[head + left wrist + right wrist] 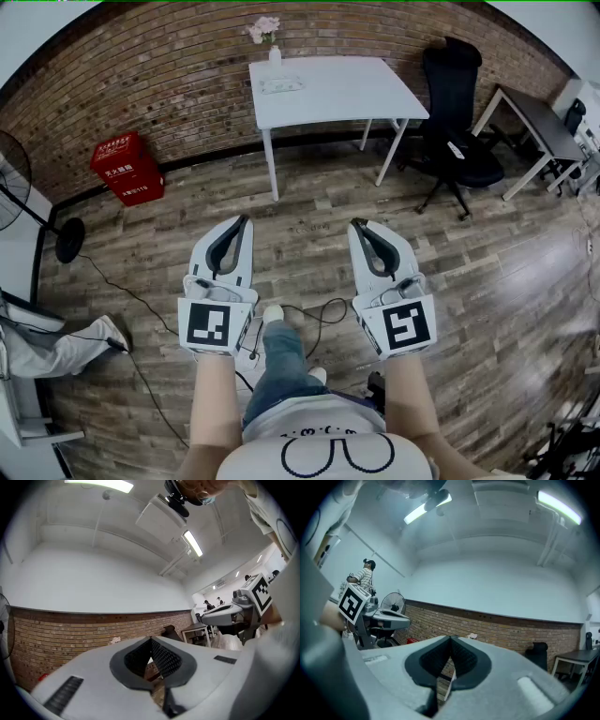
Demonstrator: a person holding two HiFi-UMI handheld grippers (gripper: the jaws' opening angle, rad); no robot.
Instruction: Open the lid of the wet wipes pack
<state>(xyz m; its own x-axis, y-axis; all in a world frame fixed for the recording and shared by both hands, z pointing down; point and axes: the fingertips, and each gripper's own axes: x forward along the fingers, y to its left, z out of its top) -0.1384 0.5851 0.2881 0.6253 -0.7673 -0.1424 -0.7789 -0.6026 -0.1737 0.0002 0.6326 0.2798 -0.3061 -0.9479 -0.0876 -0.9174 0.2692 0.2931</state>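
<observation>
White characters on red box (pixel 128 169), too small to read

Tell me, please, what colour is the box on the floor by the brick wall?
The box is red; the head view shows it best.

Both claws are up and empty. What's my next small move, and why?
Probably step toward the table: what looks like the pack lies on it, well beyond the left claw and right claw, both shut and empty.
</observation>
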